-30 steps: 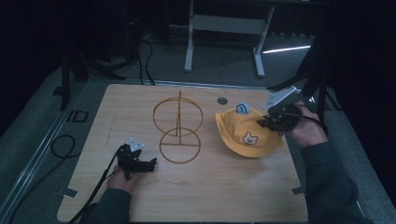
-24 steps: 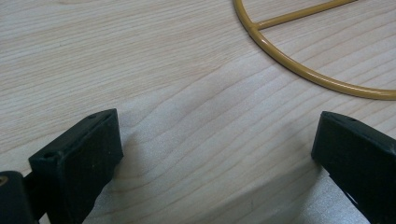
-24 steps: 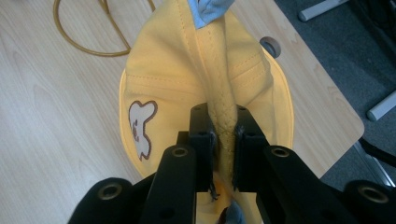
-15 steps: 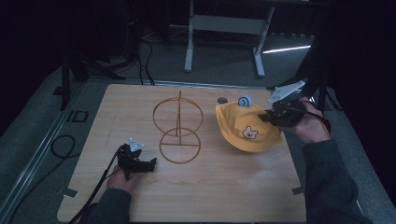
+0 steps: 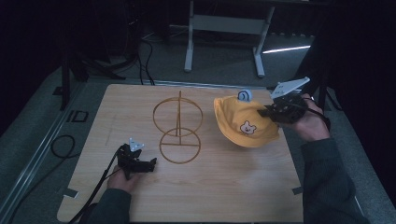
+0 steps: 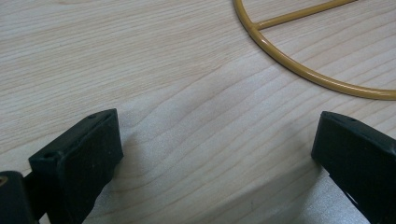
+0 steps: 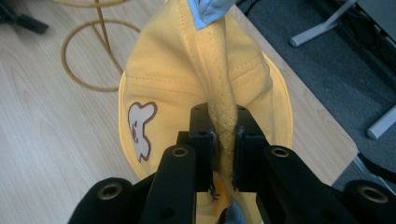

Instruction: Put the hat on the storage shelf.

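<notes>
Right gripper [image 7: 223,154] clamped on yellow hat [image 5: 243,123] brim (bear patch showing), hat lifted beside wire stand [image 5: 178,128]; left gripper [image 6: 219,154] jaws wide apart, resting on table [image 5: 224,186].

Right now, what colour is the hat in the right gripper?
Yellow hat, with a white bear patch; clearest in the right gripper view.

1. The high view is being lit dimly and coolly, with the surroundings left nearly black beyond the table [image 5: 233,196].
2. A bright strip is being reflected on the floor [image 5: 285,49].
3. In the left gripper view, soft shadows are being cast between the jaws.
4. In the right gripper view, the near jaws are being rendered slightly blurred, and daylight-bright tones are being shown ahead of them.
</notes>
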